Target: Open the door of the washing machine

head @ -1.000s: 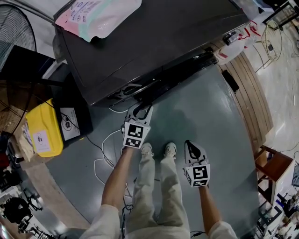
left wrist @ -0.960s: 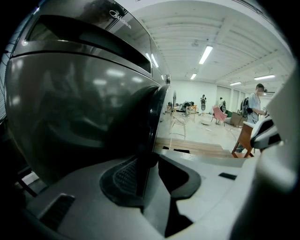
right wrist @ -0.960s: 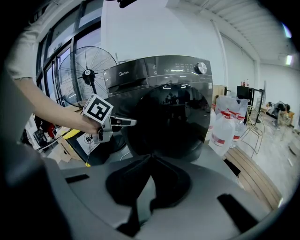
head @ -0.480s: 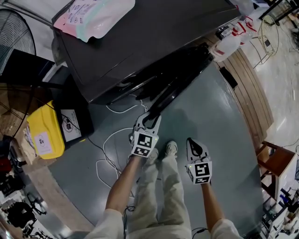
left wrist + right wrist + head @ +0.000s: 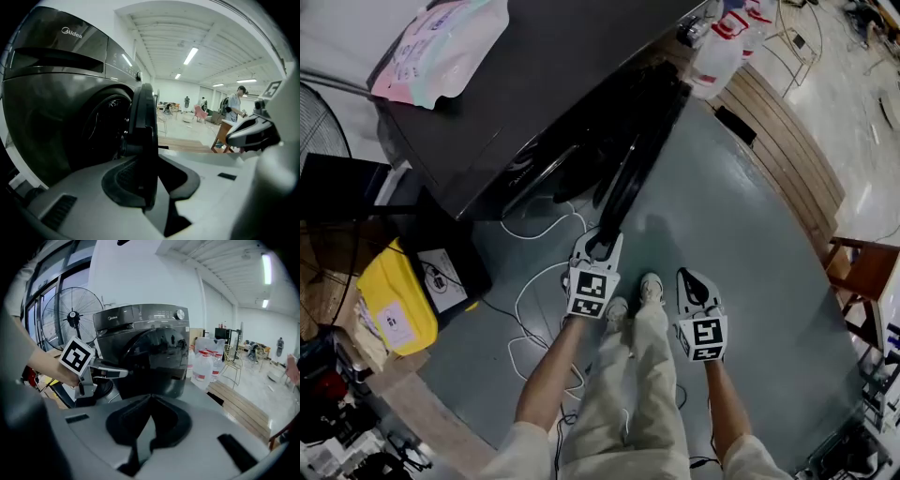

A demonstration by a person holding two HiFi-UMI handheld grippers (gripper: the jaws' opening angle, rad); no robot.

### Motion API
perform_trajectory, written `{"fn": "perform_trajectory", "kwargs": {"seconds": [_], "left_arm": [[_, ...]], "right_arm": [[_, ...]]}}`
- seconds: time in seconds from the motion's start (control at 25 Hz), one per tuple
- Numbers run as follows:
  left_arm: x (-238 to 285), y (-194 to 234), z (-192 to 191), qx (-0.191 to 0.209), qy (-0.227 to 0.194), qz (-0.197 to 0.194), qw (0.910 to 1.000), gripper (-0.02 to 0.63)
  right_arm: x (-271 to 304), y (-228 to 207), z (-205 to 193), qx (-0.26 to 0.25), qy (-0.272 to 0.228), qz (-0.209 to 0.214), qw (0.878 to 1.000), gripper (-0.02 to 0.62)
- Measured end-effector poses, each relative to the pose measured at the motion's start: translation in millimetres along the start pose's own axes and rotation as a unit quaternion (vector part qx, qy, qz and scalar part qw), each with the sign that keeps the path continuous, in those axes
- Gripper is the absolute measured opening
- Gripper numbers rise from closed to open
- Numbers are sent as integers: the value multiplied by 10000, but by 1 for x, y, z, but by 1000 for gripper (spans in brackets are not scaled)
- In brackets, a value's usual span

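washing machine (image 5: pixel 534 94): 11 o'clock in head view, dark front facing the person.
cable (image 5: pixel 518 298): loose on the floor at 7 o'clock by the feet; a step back could snag it.
door (image 5: pixel 630 173): partly open, seen edge-on, free edge toward 6 o'clock.
left gripper (image 5: pixel 600 246): clamped on the door's free edge. Pad contact is dim but looks firm. Pulling off the hinge arc could slip it.
right gripper (image 5: pixel 694 284): 5 o'clock, jaws together, nothing in them.
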State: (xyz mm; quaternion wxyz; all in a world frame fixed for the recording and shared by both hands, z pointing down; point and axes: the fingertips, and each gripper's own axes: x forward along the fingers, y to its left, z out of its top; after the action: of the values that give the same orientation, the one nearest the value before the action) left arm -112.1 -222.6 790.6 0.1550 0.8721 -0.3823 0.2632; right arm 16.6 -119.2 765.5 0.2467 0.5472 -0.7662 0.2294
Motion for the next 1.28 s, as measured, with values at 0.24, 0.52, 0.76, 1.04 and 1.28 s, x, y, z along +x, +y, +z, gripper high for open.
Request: {"fn": "perform_trajectory", "kwargs": {"seconds": [0.24,0.52,0.76,1.04,1.28], "left_arm": [[1,-19,-1,47,58,-225,9997,95],[5,-49,0,13,78,-306,9995,100],[12,-88,2,40,153,-435,9989,109],[28,-142,8,341,231,-708,9966,120],[45,-185,16,427,222,-910,9947,124]], "right_arm": [[-25,-2,-13,198,8,-311,9993,-2],[-55,-14,-29,372,43,-510,9980,-2],[-76,-41,-39,452,4,-652,9968,-2],[-102,-74,-55,609,1,-814,9948,-2],[-127,-98,-75,756,-24,-1029,9918,-2]]}}
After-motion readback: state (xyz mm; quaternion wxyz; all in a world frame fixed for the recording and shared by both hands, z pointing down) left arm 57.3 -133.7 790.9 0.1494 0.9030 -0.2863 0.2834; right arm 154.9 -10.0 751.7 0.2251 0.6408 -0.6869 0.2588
